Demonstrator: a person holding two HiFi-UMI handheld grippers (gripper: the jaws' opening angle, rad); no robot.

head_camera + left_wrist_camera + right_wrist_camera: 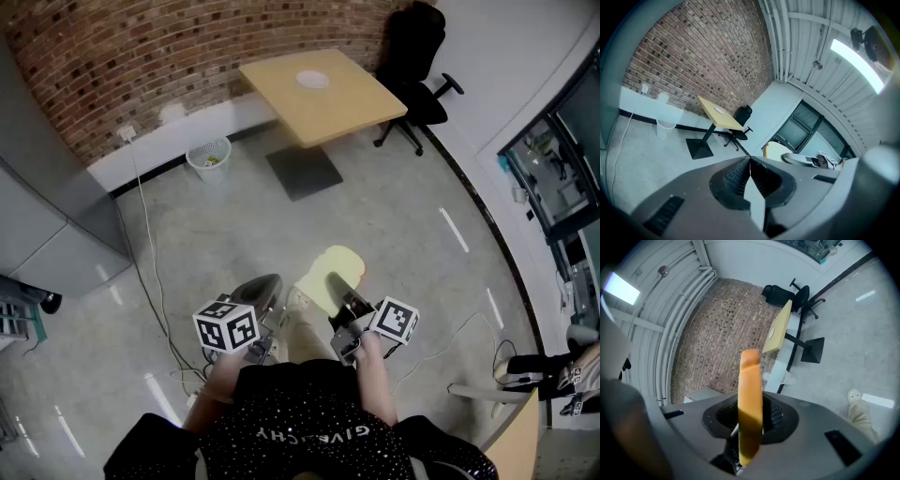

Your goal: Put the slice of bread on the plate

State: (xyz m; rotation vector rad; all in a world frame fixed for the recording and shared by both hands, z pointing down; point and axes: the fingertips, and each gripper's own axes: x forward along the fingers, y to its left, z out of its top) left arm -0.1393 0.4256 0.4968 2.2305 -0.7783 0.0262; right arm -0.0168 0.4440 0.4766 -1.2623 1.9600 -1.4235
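Presently one slice of bread (750, 399) is clamped in the right hand-held gripper (339, 292); left hand-held gripper (750, 161) closed, empty. One plate (313, 80) on one table (349, 105), upper centre.

Bread aloft, plate far off
Right gripper (339, 292) holds bread slice (326, 269); white plate (313, 80) sits on distant table (352, 105).

The floor (403, 216) is smooth and glossy, mirroring the lights. The brick wall (141, 56) looks rough and matt. The table (352, 103) has a matt wood-look top. The left gripper (750, 159) is matt grey plastic with ribbed pads (735, 177). The slice of bread (750, 394) shows a smooth, dull crust.
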